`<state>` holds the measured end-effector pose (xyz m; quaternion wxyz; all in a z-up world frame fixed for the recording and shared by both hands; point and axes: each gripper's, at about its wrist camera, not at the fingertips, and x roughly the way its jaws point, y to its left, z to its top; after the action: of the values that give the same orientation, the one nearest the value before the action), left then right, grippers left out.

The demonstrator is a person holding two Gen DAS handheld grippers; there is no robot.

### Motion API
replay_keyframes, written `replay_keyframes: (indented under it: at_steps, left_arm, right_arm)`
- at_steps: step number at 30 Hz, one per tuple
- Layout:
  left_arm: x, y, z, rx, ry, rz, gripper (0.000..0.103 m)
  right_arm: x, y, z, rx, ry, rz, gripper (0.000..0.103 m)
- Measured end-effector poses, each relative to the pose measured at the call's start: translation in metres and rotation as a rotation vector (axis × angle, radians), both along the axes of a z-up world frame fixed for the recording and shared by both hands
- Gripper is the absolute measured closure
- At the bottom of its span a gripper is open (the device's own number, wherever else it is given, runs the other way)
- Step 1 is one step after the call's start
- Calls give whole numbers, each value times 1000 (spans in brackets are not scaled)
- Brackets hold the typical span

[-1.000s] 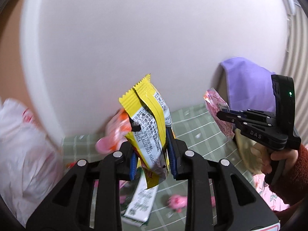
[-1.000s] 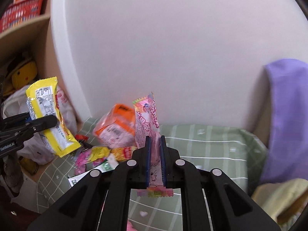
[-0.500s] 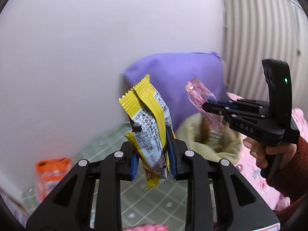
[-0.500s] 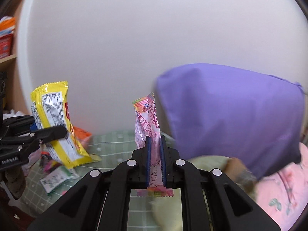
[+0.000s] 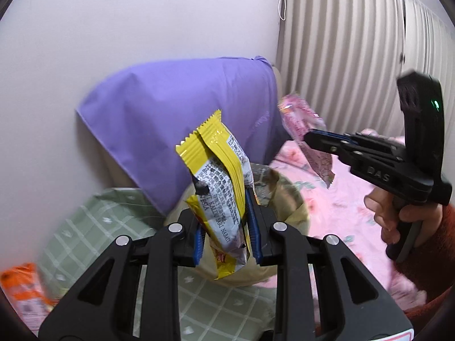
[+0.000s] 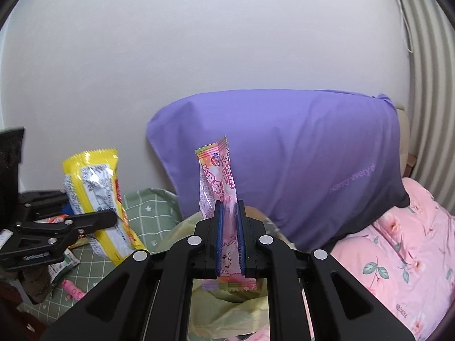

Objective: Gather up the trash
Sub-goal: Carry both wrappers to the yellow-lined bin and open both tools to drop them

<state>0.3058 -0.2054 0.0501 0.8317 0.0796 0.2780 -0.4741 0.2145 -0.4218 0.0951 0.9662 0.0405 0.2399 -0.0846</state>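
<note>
Two handheld grippers fill the foreground, each carrying a piece of trash above a bed. At lower centre of the left wrist view, the left gripper (image 5: 226,234) has its blue-padded jaws pressed onto a yellow snack wrapper (image 5: 219,182), which stands upright with its crimped top edge pointing to mid-frame. At lower centre of the right wrist view, the right gripper (image 6: 229,244) pinches a pink candy wrapper (image 6: 217,182), also upright, its lower end hanging out below the jaws. The same right gripper appears at the right edge of the left wrist view, held by a hand (image 5: 398,218) in a red sleeve.

Just behind both sets of jaws, at lower centre, lies a crumpled pale yellow bag (image 6: 227,309); its opening shows in the left wrist view. It rests where a green checked blanket (image 5: 93,227), lower left, meets a pink floral quilt (image 6: 403,255), lower right. An orange packet (image 5: 20,287) sits blurred in the lower left corner of the left wrist view, and more small wrappers lie on the green blanket at the left edge of the right wrist view.

Farther back, a purple pillow (image 6: 298,153) leans against a plain white wall (image 6: 199,42). White vertical blinds (image 5: 355,56) with a cord fill the upper right.
</note>
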Motion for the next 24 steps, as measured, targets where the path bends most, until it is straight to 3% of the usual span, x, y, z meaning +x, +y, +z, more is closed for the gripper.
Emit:
replay_keyframes:
  at_steps: [3,6,8,12,14,17,24]
  left_arm:
    - [39,-17,-19,-49,164,-32,79]
    - [54,-53,-44,3,232,-92,79]
    - [57,-78,-63,92,223,-112,79]
    - [61,-103,-102,355,101,-43,80]
    - [66,-100,-109,390,84,-17,80]
    - [78,-90,-111,380,116,3,80]
    - [92,-68,-100,258,223,-23,80]
  right_arm:
    - [0,-13,2,38,-15,-5,92]
    - [12,-24,-2,82,-18,15,92]
    - [24,-31,-11,100,-1,30,92]
    - [43,-41,-30,150,33,52,92]
    - [50,-43,-42,156,57,60,92]
    - [64,-44,-66,159,113,75,92]
    - [72,-38,-96,186,178,81,92]
